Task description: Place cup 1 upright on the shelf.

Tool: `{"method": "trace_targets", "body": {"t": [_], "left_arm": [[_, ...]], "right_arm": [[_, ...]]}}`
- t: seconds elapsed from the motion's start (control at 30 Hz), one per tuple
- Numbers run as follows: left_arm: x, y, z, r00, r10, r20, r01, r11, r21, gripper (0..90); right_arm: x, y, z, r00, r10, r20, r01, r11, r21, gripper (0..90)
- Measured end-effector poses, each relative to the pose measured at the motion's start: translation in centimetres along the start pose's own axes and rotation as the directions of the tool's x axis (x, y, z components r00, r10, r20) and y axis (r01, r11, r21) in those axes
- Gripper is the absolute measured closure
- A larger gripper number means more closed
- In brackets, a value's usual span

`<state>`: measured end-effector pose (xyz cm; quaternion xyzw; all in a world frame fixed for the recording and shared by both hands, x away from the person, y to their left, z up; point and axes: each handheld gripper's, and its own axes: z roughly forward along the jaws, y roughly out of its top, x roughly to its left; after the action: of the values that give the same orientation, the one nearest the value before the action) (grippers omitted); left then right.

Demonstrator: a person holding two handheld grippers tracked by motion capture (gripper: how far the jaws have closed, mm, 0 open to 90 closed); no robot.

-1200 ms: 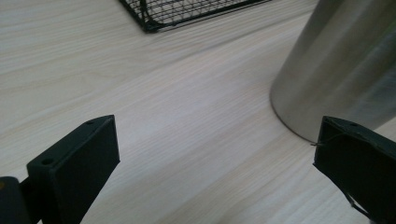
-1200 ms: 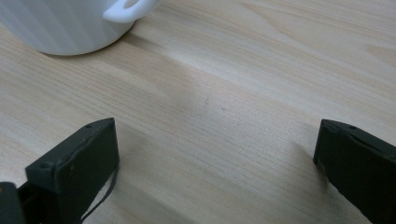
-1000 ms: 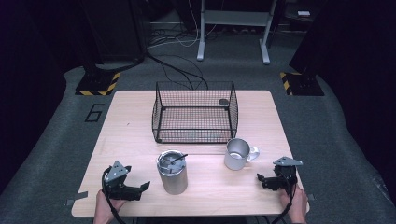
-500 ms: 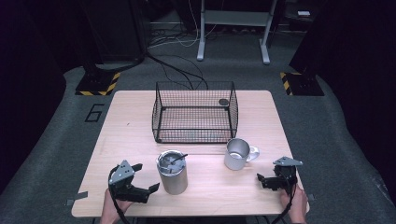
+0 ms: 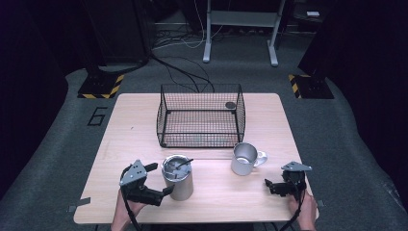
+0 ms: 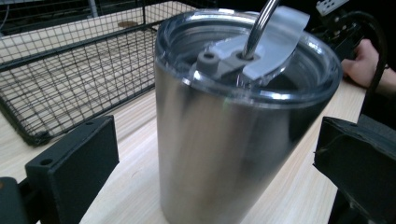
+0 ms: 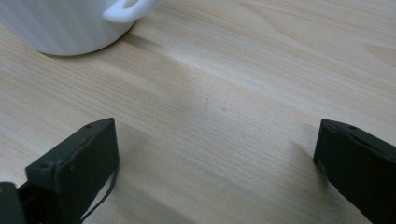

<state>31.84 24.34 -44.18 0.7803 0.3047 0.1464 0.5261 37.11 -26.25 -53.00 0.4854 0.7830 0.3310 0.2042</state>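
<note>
A steel tumbler [image 5: 177, 178] with a clear lid and a metal straw stands upright near the table's front edge. My left gripper [image 5: 161, 179] is open, its jaws to either side of the tumbler's left flank. In the left gripper view the tumbler [image 6: 233, 121] stands between the two black jaws with a gap on each side, and nothing is held. A metal mug [image 5: 243, 159] with a pale handle stands to the right. My right gripper [image 5: 272, 185] rests open at the front right, aimed toward the mug [image 7: 65, 25], with bare wood between its jaws.
A black wire basket [image 5: 200, 116] stands behind the tumbler and mug, with a small dark disc [image 5: 230, 105] in its far right corner. The table's front edge [image 5: 192, 222] runs just below both hands. In the left gripper view the other hand [image 6: 364, 60] shows beyond the tumbler.
My left gripper has moved right and closed in on the tumbler, so its open jaws now flank it. The right gripper, mug and basket have not moved.
</note>
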Motion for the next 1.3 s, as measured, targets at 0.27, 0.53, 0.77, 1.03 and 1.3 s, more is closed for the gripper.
{"method": "trace_targets", "body": {"t": [0.27,0.53,0.77,1.03,1.3], "left_arm": [[-0.4,0.6,1.2,0.9996,0.020,0.020,-0.020,0.9997,-0.015,0.0],[-0.6,0.8,2.4,0.9993,0.013,0.035,-0.012,0.9996,-0.026,0.0],[-0.7,0.9,3.2,0.9996,0.013,0.024,-0.013,0.9994,-0.033,0.6],[-1.0,0.7,3.8,0.9999,0.000,0.013,0.001,0.9984,-0.056,0.9],[-1.0,0.7,4.5,0.9996,0.025,0.010,-0.024,0.9987,-0.044,0.8]], "right_arm": [[0.0,0.0,0.0,1.0000,0.001,0.001,-0.001,1.000,-0.001,0.0],[0.0,0.0,0.0,1.0000,0.001,0.002,-0.001,1.000,-0.001,0.0],[0.0,0.0,0.0,1.0000,0.003,0.003,-0.003,1.000,0.000,0.0],[0.0,0.0,0.0,1.0000,0.003,0.002,-0.003,1.000,-0.002,0.0],[0.0,0.0,0.0,1.0000,0.003,0.002,-0.003,1.000,-0.004,0.0]]}}
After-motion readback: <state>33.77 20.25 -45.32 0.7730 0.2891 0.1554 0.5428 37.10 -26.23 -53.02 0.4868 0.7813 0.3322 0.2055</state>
